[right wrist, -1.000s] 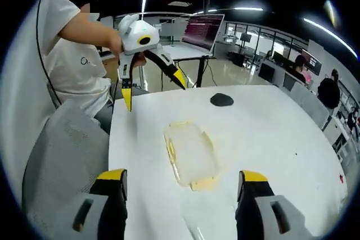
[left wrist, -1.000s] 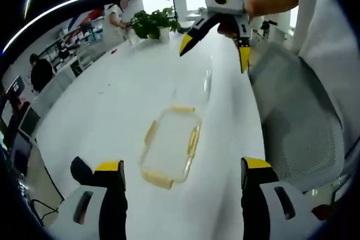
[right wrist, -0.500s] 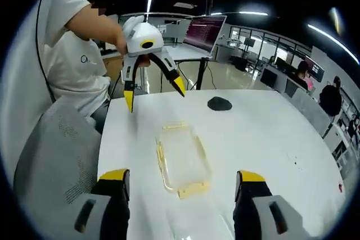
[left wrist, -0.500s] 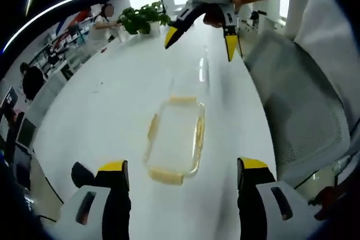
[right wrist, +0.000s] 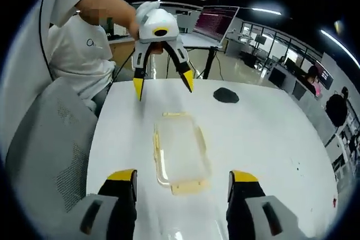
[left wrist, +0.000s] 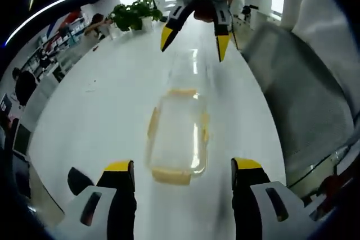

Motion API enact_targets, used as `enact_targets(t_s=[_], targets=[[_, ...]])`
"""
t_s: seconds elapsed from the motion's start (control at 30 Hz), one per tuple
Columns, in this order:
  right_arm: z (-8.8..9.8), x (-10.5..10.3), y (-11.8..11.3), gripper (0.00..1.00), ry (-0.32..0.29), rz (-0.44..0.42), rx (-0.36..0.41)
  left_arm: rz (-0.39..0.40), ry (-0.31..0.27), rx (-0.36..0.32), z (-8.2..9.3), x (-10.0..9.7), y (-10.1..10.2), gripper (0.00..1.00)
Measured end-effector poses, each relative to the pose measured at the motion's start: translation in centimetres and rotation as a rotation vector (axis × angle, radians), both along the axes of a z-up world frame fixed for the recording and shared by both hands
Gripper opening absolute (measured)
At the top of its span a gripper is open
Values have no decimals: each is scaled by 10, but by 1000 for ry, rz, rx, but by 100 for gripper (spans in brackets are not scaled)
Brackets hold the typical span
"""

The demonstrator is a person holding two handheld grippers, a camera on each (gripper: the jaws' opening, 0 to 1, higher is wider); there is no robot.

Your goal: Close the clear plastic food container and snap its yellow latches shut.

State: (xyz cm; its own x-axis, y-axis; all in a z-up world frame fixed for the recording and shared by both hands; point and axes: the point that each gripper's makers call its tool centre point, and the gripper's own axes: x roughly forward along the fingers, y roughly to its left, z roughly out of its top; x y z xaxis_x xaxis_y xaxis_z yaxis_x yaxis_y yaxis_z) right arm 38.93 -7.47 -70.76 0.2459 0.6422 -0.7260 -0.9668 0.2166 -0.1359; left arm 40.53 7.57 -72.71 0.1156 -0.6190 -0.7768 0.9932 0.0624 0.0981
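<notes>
1. Clear plastic rectangular food container with yellow latches (left wrist: 177,139), lying flat on the white table (left wrist: 107,99), straight ahead of the left gripper (left wrist: 183,170) and centred between its two yellow-tipped jaws.
2. Left gripper spread wide, holding nothing, jaws apart from the container on either side.
3. Beyond the container's far end, hovering above the table: right gripper (left wrist: 191,37), jaws wide and pointing down, nothing between them.
4. From the right gripper view, same container (right wrist: 179,153) just ahead of the right gripper (right wrist: 181,177), near-end yellow latch (right wrist: 188,185) sitting between the jaw tips.
5. Across the container, left gripper (right wrist: 164,85) held up by a hand (right wrist: 143,15), open wide, clear of the container.
6. Small dark flat object (right wrist: 226,95) on the table, further off to the right.
7. Grey mesh chair (right wrist: 45,150) beside the table edge, to the left.
8. Green potted plant (left wrist: 134,15) at the far end of the table, well apart from both grippers.
</notes>
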Motion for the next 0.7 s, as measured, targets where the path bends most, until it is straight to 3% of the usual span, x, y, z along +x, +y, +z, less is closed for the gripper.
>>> enact_targets(t_s=[0.1,0.4,0.7], targets=[[-5,4,-1,61,-16,12,-22,-11,8,6,-5,3,1,67],[-23,6,-1,49,32,41,-70,-58,3,55,-19,8,3,60],[-41,16,-2,54,34,44,-117,-56,33,103,-39,15,9,57]])
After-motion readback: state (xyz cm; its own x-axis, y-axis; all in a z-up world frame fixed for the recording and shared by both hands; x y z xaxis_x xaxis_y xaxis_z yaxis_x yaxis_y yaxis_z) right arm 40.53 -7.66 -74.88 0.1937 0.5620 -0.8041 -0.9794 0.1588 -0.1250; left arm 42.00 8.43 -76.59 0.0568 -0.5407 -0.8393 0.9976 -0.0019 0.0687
